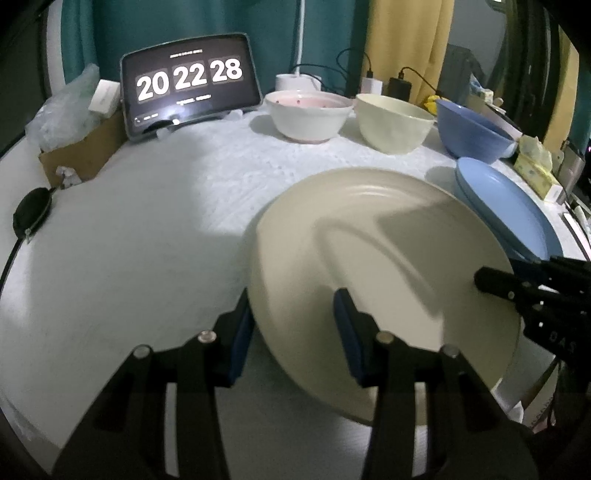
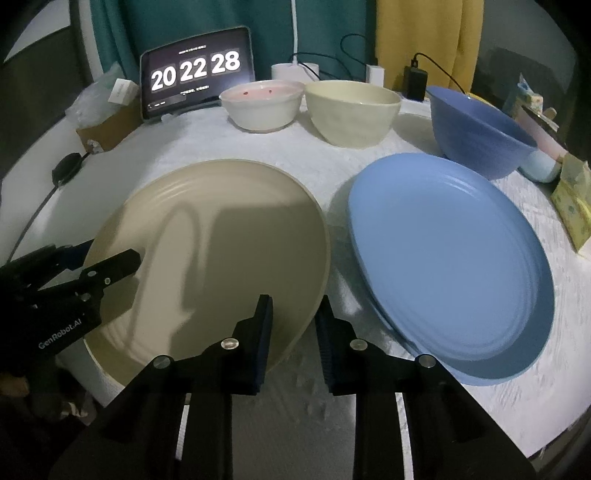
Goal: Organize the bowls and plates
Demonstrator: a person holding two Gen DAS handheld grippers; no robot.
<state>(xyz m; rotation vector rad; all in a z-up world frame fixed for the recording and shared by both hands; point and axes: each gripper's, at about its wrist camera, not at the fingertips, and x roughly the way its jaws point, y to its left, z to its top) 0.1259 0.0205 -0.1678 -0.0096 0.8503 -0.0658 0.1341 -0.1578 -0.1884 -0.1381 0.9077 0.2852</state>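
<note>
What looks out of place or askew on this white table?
The round beige plate sits tilted, and both the left gripper and right gripper straddle its rim. The deep blue bowl at the back right leans sideways. Nothing looks spilled or broken.

Table: you work at a round table under a white textured cloth (image 2: 295, 413).
Backdrop: teal fabric curtain (image 2: 192, 22) behind it, mustard-yellow curtain (image 2: 428, 33) to your right.
Clock: a dark tablet screen (image 2: 195, 72) reads 20 22 28.
Light: dim room, with hard shadows across the cloth.
Clutter: brown cardboard box (image 1: 85, 155) at your left edge.
</note>
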